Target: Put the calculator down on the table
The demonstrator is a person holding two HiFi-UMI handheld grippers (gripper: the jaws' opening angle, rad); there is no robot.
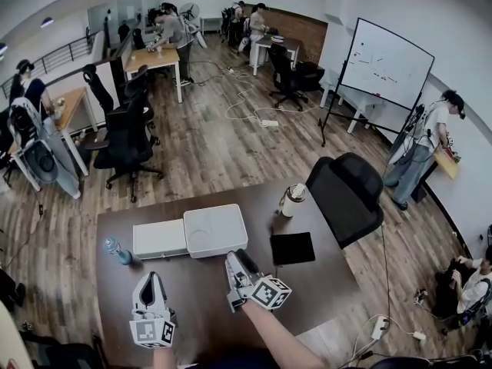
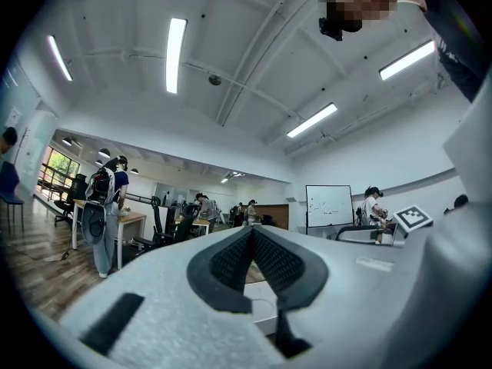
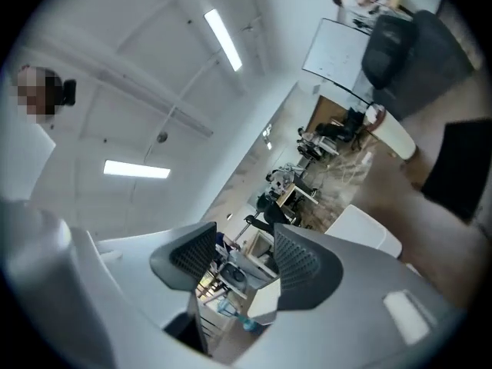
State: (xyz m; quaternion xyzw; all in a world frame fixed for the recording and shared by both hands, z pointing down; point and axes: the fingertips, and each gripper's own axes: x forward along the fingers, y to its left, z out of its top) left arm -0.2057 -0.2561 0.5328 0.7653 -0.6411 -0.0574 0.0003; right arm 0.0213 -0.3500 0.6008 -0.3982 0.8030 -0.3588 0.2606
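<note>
Dark brown wooden table (image 1: 323, 283): carries all items noted.

Flat black rectangular calculator (image 1: 292, 248): lies flat on the table toward its right edge, untouched by either gripper.

Right gripper (image 1: 238, 258): held over the middle of the near half of the table, left of the calculator and apart from it. Its fingers stand wide apart with nothing between them.

Left gripper (image 1: 151, 277): held near the near-left corner. Its fingers are closed tip to tip, with nothing between them.

Two white rectangular plastic boxes (image 1: 215, 229) sit side by side, touching, at the middle of the table. A clear bottle with a blue cap (image 1: 117, 250) is at the left edge. A white tumbler with a dark lid (image 1: 293, 200) stands by the far edge, beyond the calculator.
</note>
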